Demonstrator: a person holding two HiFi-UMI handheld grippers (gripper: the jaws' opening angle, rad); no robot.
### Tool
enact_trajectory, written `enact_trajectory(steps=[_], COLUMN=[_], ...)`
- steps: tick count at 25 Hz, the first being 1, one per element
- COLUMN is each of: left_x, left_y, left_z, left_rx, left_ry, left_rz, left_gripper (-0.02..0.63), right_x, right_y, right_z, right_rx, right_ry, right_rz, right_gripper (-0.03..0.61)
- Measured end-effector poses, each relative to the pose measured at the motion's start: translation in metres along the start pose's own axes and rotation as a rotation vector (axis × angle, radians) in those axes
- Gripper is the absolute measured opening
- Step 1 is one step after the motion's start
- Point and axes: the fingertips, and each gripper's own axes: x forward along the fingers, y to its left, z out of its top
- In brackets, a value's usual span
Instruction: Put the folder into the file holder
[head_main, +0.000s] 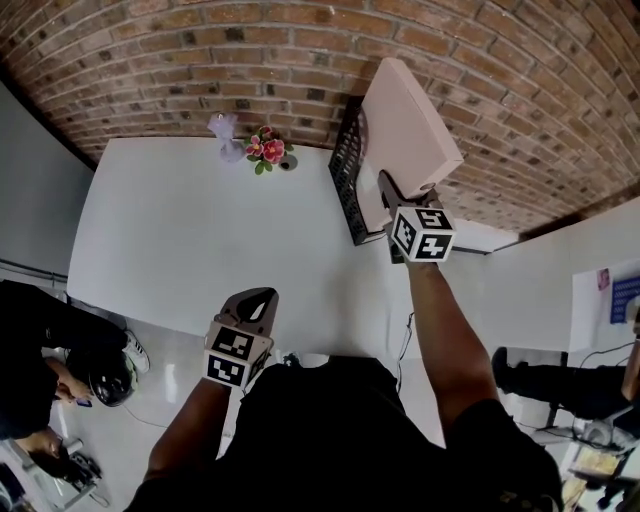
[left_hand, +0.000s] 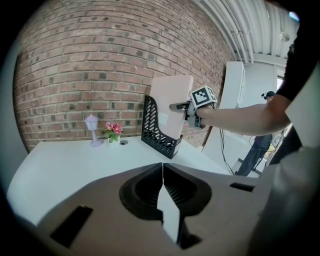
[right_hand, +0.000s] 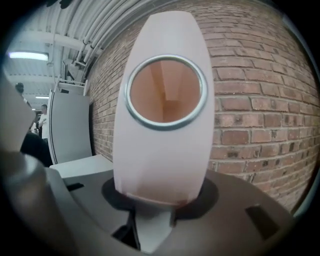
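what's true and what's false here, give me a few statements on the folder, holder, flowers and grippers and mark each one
1. The right gripper grips the pink folder. True.
2. The left gripper holds a second folder. False: its jaws are together with nothing between them.
3. The black file holder stands on the white table by the brick wall. True.
4. The flowers sit inside the holder. False: they stand on the table to its left, apart from it.
5. The folder lies flat on the table. False: it is held up and tilted, with its lower end at the holder.
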Motion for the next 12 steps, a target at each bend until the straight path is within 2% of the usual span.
enact_trajectory(steps=[8, 12], left_x=[-0.002, -0.006], left_y=[-0.009, -0.010], left_z=[-0.001, -0.005], left_rx=[0.009, 0.008], left_ry=[0.003, 0.008], left_rz=[-0.007, 0.006], left_gripper=[0.006, 0.006], right_x=[-0.006, -0.008], right_y=[0.017, 0.014], right_z=[0.005, 0.003], right_rx=[-0.104, -0.028], right_ry=[-0.120, -0.152], right_rz=[-0.004, -0.005], right_gripper=[0.144, 0.146])
